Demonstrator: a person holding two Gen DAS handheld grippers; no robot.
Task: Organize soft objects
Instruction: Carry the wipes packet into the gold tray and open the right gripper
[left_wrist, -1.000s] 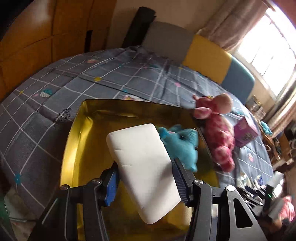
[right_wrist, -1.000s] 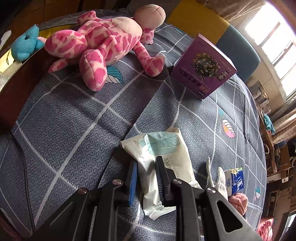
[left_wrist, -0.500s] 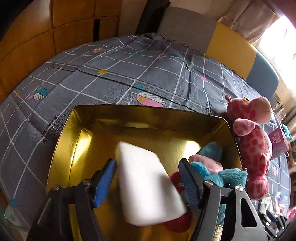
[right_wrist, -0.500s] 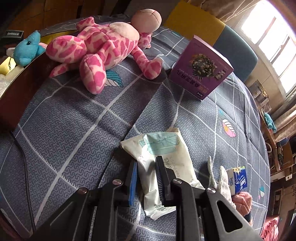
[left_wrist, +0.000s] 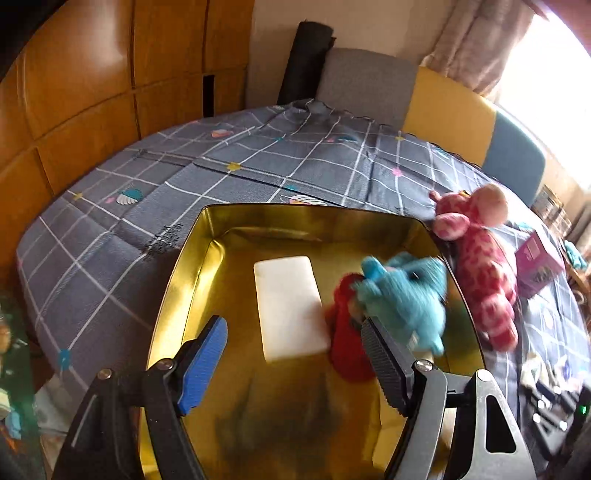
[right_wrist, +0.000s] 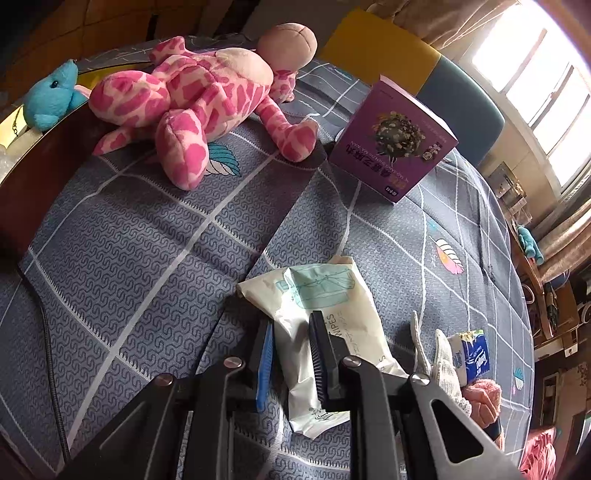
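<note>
A white sponge block (left_wrist: 290, 308) lies flat on the floor of the gold tin box (left_wrist: 207, 254), beside a red soft item (left_wrist: 347, 354) and a blue plush toy (left_wrist: 404, 299). My left gripper (left_wrist: 295, 341) hovers above the box with its jaws opening and nothing between them. In the right wrist view my right gripper (right_wrist: 290, 354) is shut on a pack of wet wipes (right_wrist: 325, 317) lying on the grey checked bedspread. A pink spotted giraffe plush (right_wrist: 192, 99) lies beyond it, beside the box.
A purple carton (right_wrist: 391, 144) stands on the bed past the giraffe. A small tissue pack (right_wrist: 474, 354), white cloth and a pink fluffy item (right_wrist: 480, 398) lie right of the wipes. A black cable (right_wrist: 48, 350) runs along the left. Wooden panels and a padded headboard (left_wrist: 443, 107) border the bed.
The left gripper's jaws spread and let go of the white sponge, which dropped onto the box floor. The right gripper stayed still, shut on the wipes pack.
</note>
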